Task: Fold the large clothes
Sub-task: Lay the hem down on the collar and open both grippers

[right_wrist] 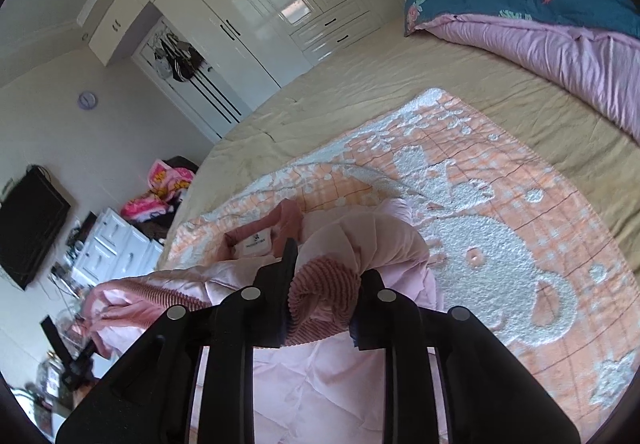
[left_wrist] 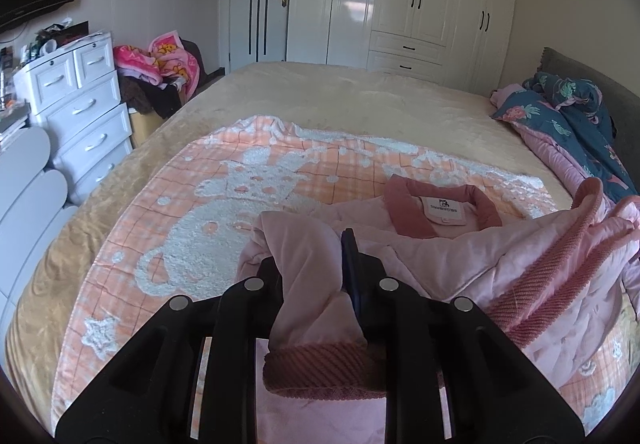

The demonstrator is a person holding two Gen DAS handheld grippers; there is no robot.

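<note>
Both sleeves getting laid across the jacket, right one just about let go

The pink jacket (left_wrist: pixel 500 256) lies on the orange blanket (left_wrist: pixel 200 212) in the middle of the bed (left_wrist: pixel 360 92), collar (left_wrist: pixel 442 206) pointing away; the left gripper (left_wrist: pixel 316 276) is pinched tight on the left sleeve (left_wrist: pixel 304 252), with its ribbed cuff (left_wrist: pixel 316 364) hanging out behind the jaws; the right gripper (right_wrist: pixel 324 284) has the right cuff (right_wrist: pixel 324 284) sitting between its jaws, but they look slack with a gap showing, so I'd call it loosened rather than gripping. Looks to me like the sleeves-in step of the fold; next up is probably dropping both cuffs flat on the body, pulling the grippers clear without dragging fabric, then going for the hem; that puffy quilting might spring back.
</note>
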